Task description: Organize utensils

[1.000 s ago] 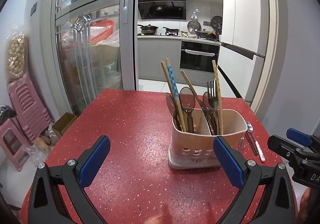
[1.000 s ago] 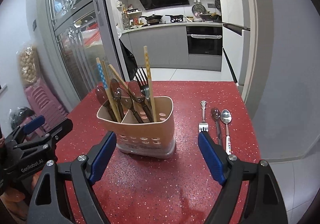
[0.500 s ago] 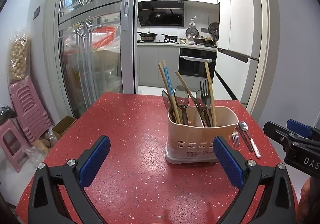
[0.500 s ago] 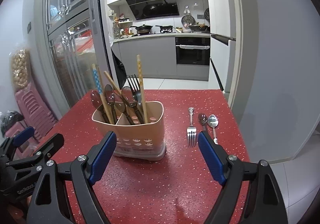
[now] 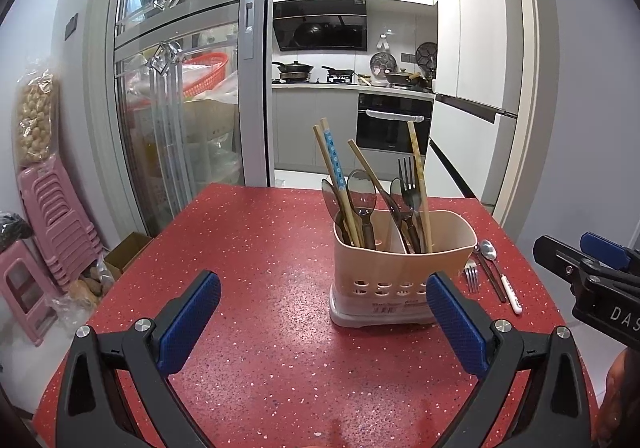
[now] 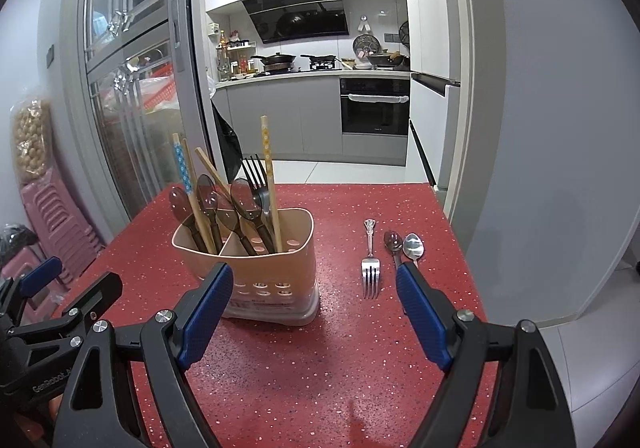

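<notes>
A beige two-compartment utensil holder [image 5: 400, 276] [image 6: 260, 268] stands on the red speckled table [image 5: 260, 268] [image 6: 340, 360], filled with chopsticks, dark spoons and a fork. To its right lie a silver fork [image 6: 370, 264] [image 5: 472, 276], a dark spoon [image 6: 393, 242] and a silver spoon [image 6: 413, 246] [image 5: 489, 250]. My left gripper [image 5: 320, 312] is open above the table, left of and nearer than the holder, nothing between its blue pads. My right gripper [image 6: 314, 308] is open too, spanning the holder's right side and the loose cutlery from the near side, empty.
The table's right edge [image 6: 472, 268] drops off beside a grey wall. Stacked pink stools [image 5: 52, 215] and a cardboard box [image 5: 128, 252] sit on the floor at the left. Glass sliding doors [image 5: 180, 107] and a kitchen lie beyond the far edge.
Both views have tilted upward, so the holder and the loose cutlery sit lower and farther in the pictures. Both grippers stay open and empty.
</notes>
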`<state>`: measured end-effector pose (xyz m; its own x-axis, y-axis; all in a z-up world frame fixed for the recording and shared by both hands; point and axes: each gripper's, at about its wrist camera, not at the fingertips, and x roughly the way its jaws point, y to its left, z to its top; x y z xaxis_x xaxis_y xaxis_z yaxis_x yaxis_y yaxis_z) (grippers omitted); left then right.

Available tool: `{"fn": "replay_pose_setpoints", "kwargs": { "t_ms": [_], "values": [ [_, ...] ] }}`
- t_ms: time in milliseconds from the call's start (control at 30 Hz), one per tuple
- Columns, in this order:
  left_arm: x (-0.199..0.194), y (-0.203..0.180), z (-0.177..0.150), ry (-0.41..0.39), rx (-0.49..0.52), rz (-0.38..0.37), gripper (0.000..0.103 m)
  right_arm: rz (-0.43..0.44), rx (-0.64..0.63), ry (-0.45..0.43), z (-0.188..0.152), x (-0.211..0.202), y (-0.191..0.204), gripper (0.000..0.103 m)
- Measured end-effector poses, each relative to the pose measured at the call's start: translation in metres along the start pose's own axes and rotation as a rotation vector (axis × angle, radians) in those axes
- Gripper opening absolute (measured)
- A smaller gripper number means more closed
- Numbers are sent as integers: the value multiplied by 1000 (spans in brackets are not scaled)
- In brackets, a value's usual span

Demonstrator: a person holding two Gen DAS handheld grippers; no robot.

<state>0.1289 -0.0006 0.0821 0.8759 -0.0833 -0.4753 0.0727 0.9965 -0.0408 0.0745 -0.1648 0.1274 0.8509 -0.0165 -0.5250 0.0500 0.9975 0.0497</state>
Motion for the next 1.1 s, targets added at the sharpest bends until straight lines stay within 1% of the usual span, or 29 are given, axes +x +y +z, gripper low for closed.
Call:
{"fn": "replay_pose_setpoints", "kwargs": {
  "t_ms": [1100],
  "values": [
    [5,-1,0,12,7,0,103,-1,-2,4,1,3,2,86]
  ]
}}
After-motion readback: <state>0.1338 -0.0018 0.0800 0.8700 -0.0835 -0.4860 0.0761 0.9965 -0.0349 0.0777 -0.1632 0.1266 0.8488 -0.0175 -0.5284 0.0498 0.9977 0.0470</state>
